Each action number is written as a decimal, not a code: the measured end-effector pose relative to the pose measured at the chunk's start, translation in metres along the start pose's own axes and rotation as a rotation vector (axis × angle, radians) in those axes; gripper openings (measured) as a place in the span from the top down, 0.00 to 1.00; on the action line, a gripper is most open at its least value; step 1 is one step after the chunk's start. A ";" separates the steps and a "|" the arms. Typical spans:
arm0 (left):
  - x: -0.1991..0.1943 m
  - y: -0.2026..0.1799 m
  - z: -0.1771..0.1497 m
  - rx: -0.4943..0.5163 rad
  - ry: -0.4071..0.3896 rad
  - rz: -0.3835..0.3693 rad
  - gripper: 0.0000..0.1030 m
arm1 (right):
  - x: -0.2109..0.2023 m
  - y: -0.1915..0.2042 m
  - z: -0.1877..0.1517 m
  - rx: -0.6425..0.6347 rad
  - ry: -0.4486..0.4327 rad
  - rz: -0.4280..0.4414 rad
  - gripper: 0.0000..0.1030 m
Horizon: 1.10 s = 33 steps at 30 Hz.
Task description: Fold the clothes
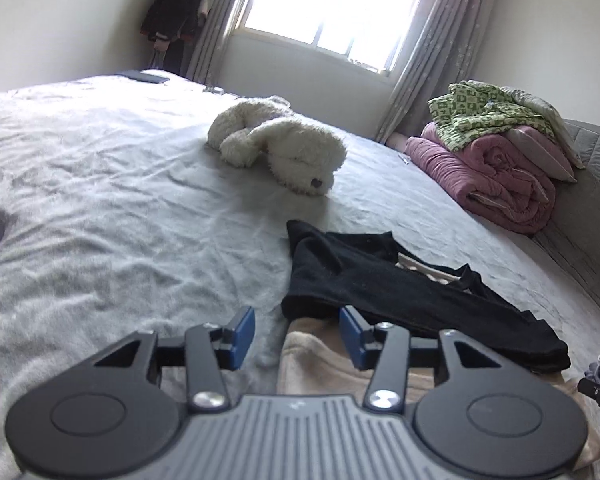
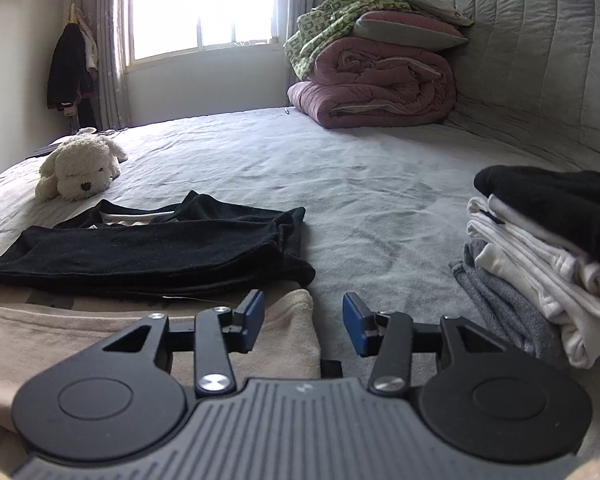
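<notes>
While both claws hang over the near edge of the bed [image 2: 380, 168], neither grips anything. At the bottom of its frame, the left claw [image 1: 297, 338] stands half open, its blue pads [image 1: 244, 336] apart above the left edge of a beige garment [image 1: 320, 368]. The right claw [image 2: 304, 326] is likewise parted, empty, over that garment's right corner. A black garment [image 2: 148, 252] lies folded flat, overlapping the beige one's far edge, left of centre in the right view. At right sits a stack of folded clothes [image 2: 540, 260]. A white plush dog [image 2: 80, 172] rests farther back, left.
</notes>
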<state>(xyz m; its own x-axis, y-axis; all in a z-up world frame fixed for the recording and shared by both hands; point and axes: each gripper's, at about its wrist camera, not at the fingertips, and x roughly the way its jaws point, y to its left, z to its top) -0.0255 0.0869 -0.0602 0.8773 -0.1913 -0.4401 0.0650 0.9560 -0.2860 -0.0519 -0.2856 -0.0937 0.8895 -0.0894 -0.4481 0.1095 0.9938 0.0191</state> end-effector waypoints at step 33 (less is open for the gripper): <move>0.003 -0.023 -0.030 0.391 0.236 -0.366 0.36 | -0.025 0.016 -0.005 -0.158 0.075 0.378 0.49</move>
<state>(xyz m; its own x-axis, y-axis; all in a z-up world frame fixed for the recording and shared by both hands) -0.0385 0.0579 -0.0801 0.6379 -0.5258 -0.5627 0.5536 0.8210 -0.1396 -0.0747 -0.2673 -0.0871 0.8183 0.2834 -0.5001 -0.2934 0.9541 0.0606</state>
